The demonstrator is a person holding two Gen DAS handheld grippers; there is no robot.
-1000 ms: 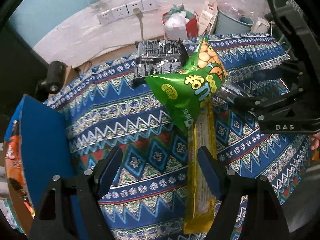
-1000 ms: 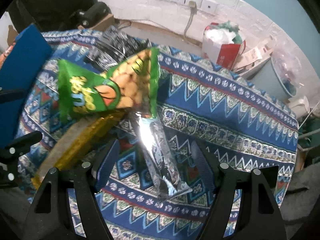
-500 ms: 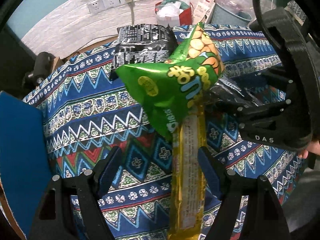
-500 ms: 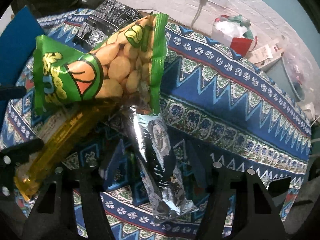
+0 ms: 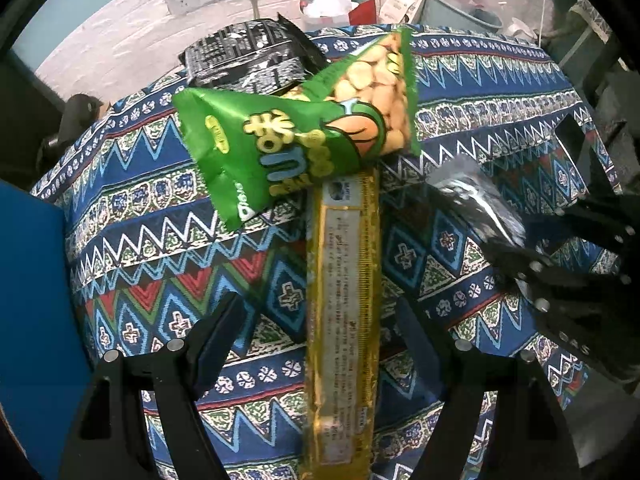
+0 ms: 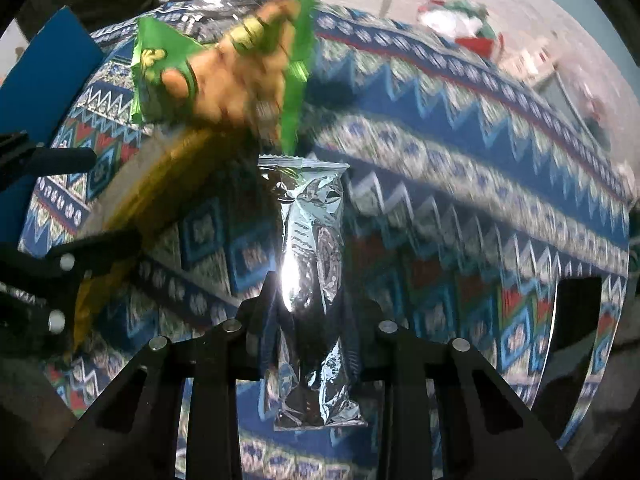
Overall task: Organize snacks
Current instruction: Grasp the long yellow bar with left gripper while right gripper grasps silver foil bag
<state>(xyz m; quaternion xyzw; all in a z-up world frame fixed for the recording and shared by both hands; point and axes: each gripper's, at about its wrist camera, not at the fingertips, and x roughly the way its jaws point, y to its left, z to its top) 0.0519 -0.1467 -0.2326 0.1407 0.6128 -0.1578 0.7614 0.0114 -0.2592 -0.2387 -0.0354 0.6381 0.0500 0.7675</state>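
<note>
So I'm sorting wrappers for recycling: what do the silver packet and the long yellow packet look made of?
The silver packet, clamped in the right gripper, looks like metallised foil film: mirror glare, sharp crinkles, crimped end. The long yellow packet, lying between the open jaws of the left gripper, looks like glossy see-through plastic film with a printed label; whether it is laminated is unclear.

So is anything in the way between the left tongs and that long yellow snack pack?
Nothing visible blocks it. The yellow pack lies on the cloth between the open fingers of the left tongs. Only its far end is tucked under the green bag, away from the grip point.
</note>
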